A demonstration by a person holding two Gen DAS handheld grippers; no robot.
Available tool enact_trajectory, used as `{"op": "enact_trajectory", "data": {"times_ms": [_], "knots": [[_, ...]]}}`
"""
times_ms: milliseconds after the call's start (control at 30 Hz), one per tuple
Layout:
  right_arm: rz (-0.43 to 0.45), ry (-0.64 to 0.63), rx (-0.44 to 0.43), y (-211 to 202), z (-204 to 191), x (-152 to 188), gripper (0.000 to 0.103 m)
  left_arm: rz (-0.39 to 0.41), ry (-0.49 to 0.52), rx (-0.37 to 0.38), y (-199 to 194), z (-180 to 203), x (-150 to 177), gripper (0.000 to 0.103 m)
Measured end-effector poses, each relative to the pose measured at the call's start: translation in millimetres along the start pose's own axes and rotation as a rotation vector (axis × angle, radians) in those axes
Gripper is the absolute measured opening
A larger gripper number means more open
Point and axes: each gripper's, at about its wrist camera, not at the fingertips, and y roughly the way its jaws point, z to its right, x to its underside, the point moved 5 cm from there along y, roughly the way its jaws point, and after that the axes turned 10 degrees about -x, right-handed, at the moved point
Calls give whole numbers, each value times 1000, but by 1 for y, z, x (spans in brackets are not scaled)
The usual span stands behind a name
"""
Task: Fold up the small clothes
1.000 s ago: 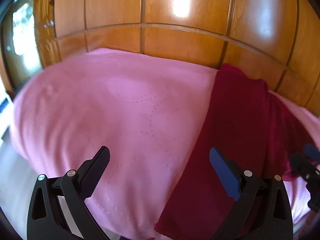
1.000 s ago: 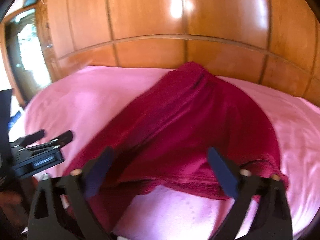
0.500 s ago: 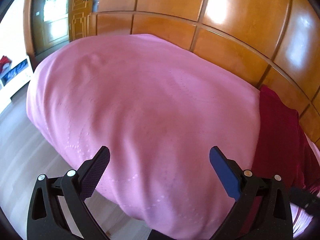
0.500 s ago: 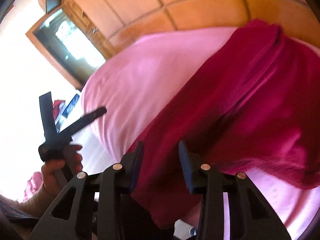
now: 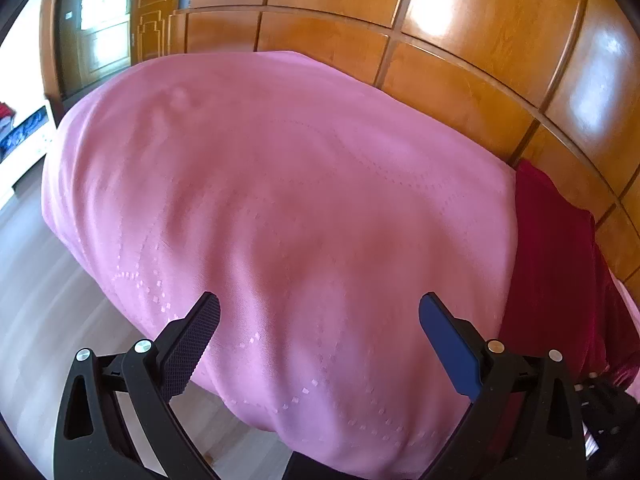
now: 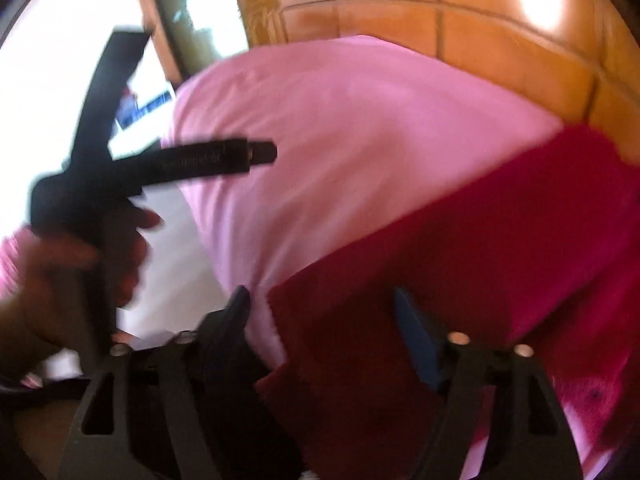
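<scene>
Right now: right gripper [image 6: 320,312] opening, jaws straddling the near corner of the red garment [image 6: 480,248], which runs ahead and rightward across the pink bed [image 6: 340,120]. Left gripper [image 5: 320,320] spread, empty, garment off to its right; right clearly nearer.

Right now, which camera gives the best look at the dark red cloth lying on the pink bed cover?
The right wrist view: the dark red cloth fills its lower right, though blurred. The left wrist view shows only a strip of it at the right edge.
</scene>
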Motion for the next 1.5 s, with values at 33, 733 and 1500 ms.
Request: {"op": "enact_trajectory", "data": {"times_ms": [33, 733, 1500], "knots": [[-13, -43, 47, 15, 1, 1, 40, -1, -6, 2, 0, -1, -1, 99], [324, 543, 998, -322, 388, 26, 2, -36, 174, 144, 1, 64, 13, 97], [390, 787, 353, -248, 362, 81, 45, -207, 316, 419, -1, 130, 47, 53]]}}
